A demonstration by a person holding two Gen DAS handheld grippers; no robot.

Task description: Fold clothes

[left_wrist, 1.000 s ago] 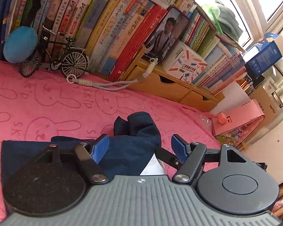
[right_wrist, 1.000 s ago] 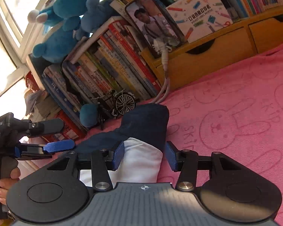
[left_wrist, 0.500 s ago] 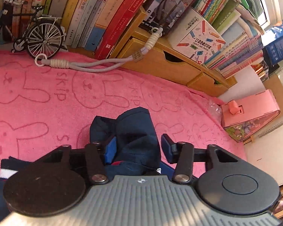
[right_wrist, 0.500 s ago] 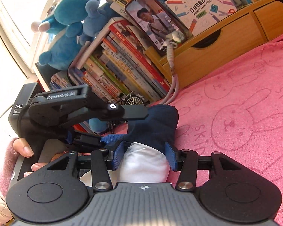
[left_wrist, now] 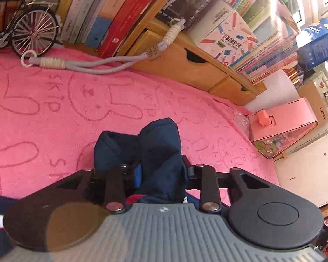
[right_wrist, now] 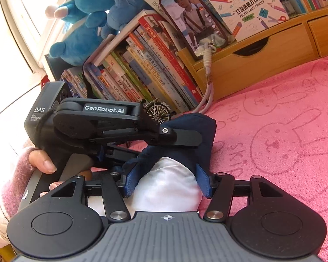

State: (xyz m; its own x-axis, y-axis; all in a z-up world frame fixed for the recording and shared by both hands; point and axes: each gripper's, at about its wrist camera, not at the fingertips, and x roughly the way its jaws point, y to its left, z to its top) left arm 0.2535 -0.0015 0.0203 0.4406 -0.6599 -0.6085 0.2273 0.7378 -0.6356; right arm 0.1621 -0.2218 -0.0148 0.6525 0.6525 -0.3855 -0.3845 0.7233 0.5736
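Navy cloth fills the near field of both wrist views: the garment [left_wrist: 161, 152], dark blue outside with a white part [right_wrist: 168, 187] showing and a red-and-white trim at its near edge, lies bunched on the pink rabbit-print towel [left_wrist: 54, 113] that covers the worktop. The left claw [left_wrist: 161, 172] is pinched on a raised fold of the navy cloth, its fingers pressed tight against the fabric. The right claw [right_wrist: 167, 183] straddles the white part, its blue pads [right_wrist: 132, 180] close against both sides and the navy edge draped over them; it looks clamped on the cloth, though how firmly cannot be told. The two grips sit just beside each other on the same hump, which suits lifting one edge with both tools so the fabric carries over evenly, not twisted. In the right wrist view the left tool's body crosses over the garment, held by a hand [right_wrist: 42, 163] in a pink sleeve.

Beyond the garment lie a looped grey cord [left_wrist: 87, 65], a model bicycle [left_wrist: 26, 28], a wooden drawer unit [left_wrist: 185, 69] and leaning books [right_wrist: 142, 69], with blue plush toys [right_wrist: 87, 17] above.

Against a second ago, both claws stood apart then and the left one hung over flatter cloth; it has since moved in beside the right and both have narrowed onto the fold.
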